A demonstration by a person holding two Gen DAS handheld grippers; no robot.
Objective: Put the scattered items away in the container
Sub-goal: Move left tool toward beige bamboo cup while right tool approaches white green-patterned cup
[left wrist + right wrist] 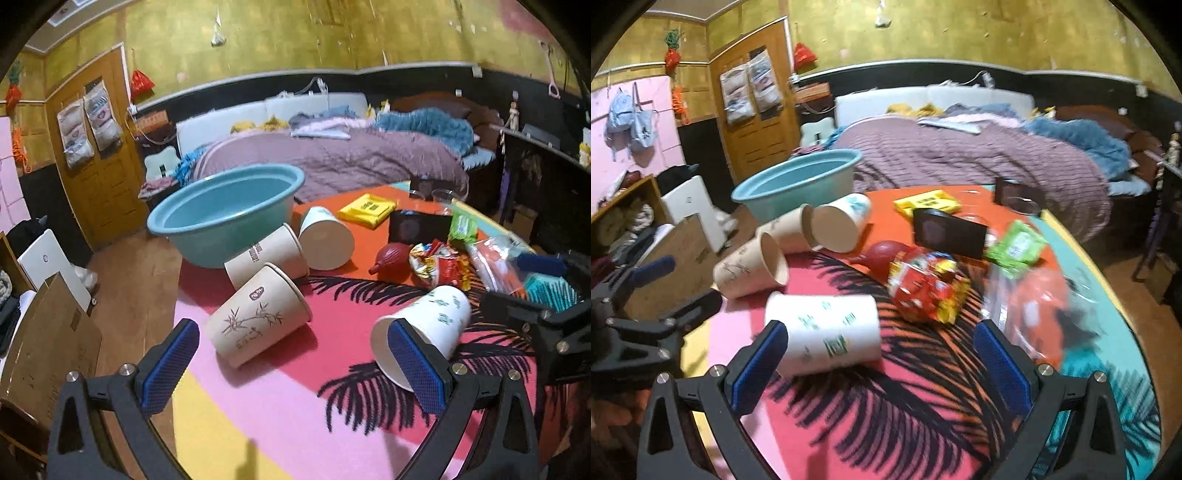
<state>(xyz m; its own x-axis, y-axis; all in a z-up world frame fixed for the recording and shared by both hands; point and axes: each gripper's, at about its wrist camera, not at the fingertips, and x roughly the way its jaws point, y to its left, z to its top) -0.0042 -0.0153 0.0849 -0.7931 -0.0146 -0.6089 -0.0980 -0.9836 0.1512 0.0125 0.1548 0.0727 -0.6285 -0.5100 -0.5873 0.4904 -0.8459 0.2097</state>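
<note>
Lying scattered on a patterned round table (280,406), left to right in the left wrist view: teal basin (225,214) at the far left edge, empty as far as can be seen; bamboo-print cup (255,321) on its side, long axis running from lower left base to upper right mouth; two more tipped cups just behind it, beside the basin; white green-print cup (424,328) on its side, mouth toward the camera; red snack packet (439,264) and clear bag further right.

Left gripper (291,365): jaws spread wide, nothing between the pads, tilted down toward the table. Bamboo-print cup just ahead of the left pad; white cup partly hidden behind the right pad, whether touching cannot be told.

Right gripper (882,365): likewise released and empty. White green-print cup (827,330) just ahead of its left pad, long axis roughly crosswise to the fingers, mouth toward the left.

Probable next move: closing on a cup. Bamboo-print cup nearer the left gripper, with the basin on that same side.
</note>
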